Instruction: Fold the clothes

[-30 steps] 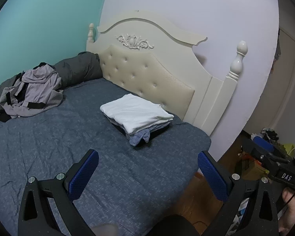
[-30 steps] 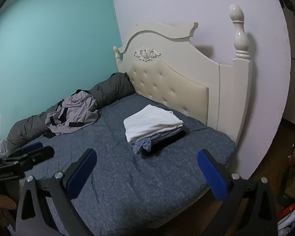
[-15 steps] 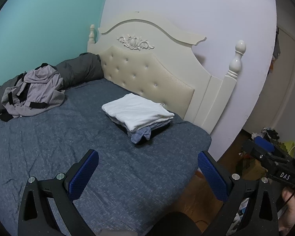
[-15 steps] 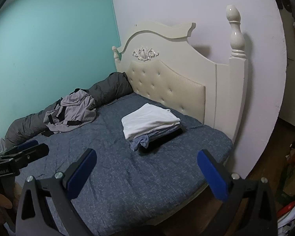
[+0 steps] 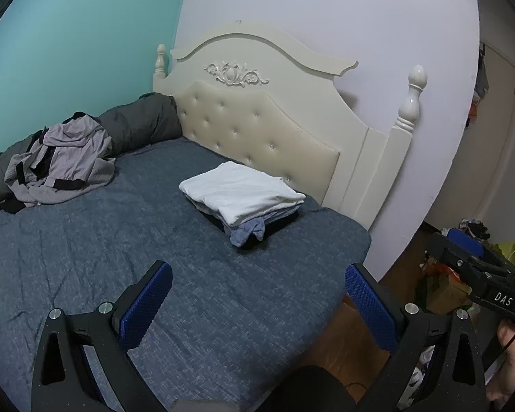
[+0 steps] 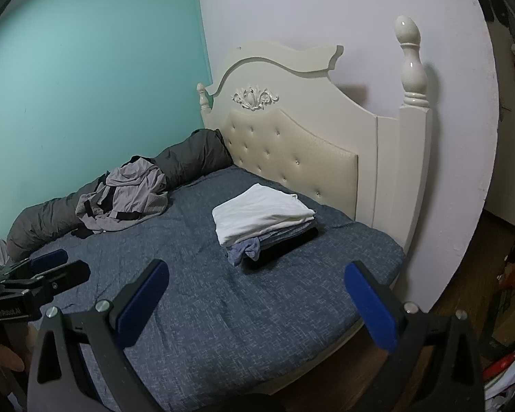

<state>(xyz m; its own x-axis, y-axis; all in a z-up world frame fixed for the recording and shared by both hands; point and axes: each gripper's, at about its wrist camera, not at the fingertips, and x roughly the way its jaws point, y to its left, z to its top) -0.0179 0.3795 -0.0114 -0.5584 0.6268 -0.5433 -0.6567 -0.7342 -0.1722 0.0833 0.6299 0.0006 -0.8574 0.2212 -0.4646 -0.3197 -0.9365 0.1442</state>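
Note:
A stack of folded clothes [image 5: 243, 194] [image 6: 262, 214], white on top with blue and black pieces beneath, lies on the blue bedspread [image 5: 86, 257] [image 6: 223, 309] near the headboard. A crumpled grey and black garment pile [image 5: 60, 163] [image 6: 127, 197] sits at the far left of the bed. My left gripper [image 5: 259, 304] hangs open and empty above the bed's near side. My right gripper [image 6: 257, 304] is also open and empty, held back from the bed. Each gripper appears at the edge of the other's view.
A cream tufted headboard [image 5: 257, 127] with posts stands against a white wall. A rolled dark grey duvet [image 5: 137, 122] lies along the teal wall. Wooden floor with clutter [image 5: 446, 274] [image 6: 508, 309] lies to the right of the bed.
Both grippers have drawn back slightly from the bed, so the folded stack and headboard look a little smaller. Both stay open and empty.

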